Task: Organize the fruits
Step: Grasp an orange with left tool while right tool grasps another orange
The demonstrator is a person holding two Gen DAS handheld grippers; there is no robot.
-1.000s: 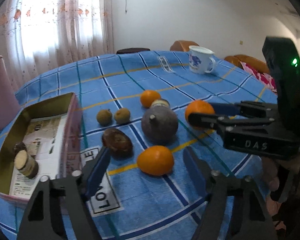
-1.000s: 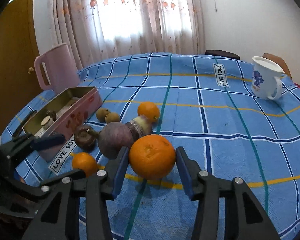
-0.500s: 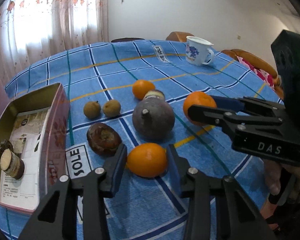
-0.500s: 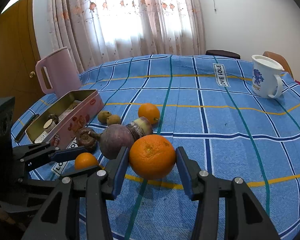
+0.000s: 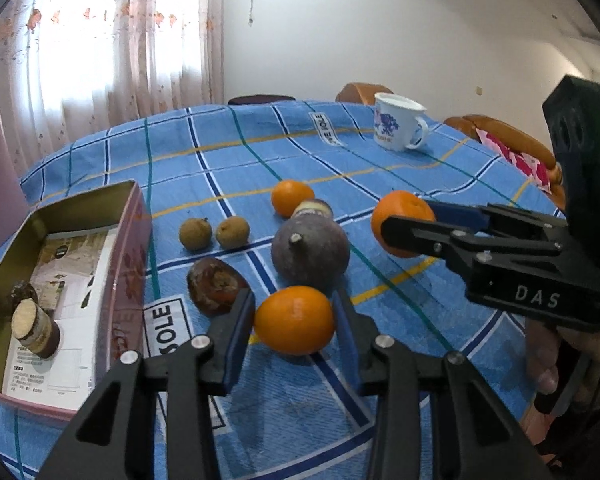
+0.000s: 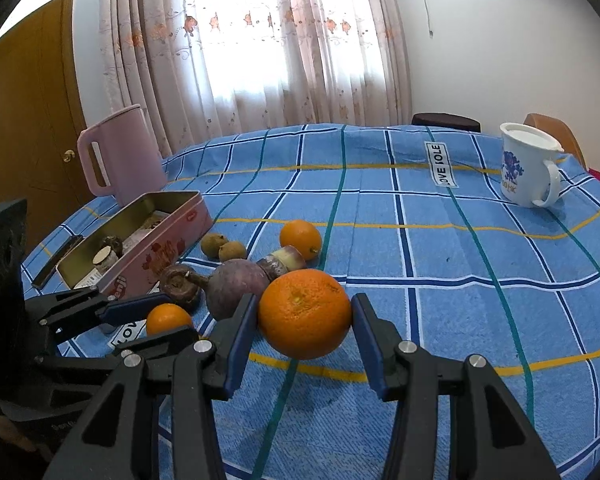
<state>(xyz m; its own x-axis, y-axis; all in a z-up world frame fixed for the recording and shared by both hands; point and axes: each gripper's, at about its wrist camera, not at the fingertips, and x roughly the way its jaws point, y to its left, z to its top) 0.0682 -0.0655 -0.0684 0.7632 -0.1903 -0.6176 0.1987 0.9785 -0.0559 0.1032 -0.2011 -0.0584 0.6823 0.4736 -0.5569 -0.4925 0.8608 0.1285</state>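
The small orange (image 5: pixel 295 320) is being gripped by the left gripper (image 5: pixel 293 322) beside the tin (image 5: pixel 128 240); the big orange (image 6: pixel 305 314) is being pinched by the right gripper (image 6: pixel 305 316). Either round fruit could be squeezed out if lifted carelessly. Being counted: three oranges, two longans (image 5: pixel 214 233), three dark fruits, one mug (image 6: pixel 528 170).

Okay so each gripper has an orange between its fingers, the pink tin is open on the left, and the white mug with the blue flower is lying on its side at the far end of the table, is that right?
Not quite. The white mug stands upright at the far end of the table, as the right wrist view shows. The rest holds: the left gripper and the right gripper each have an orange between the fingers, and the pink tin is open on the left.
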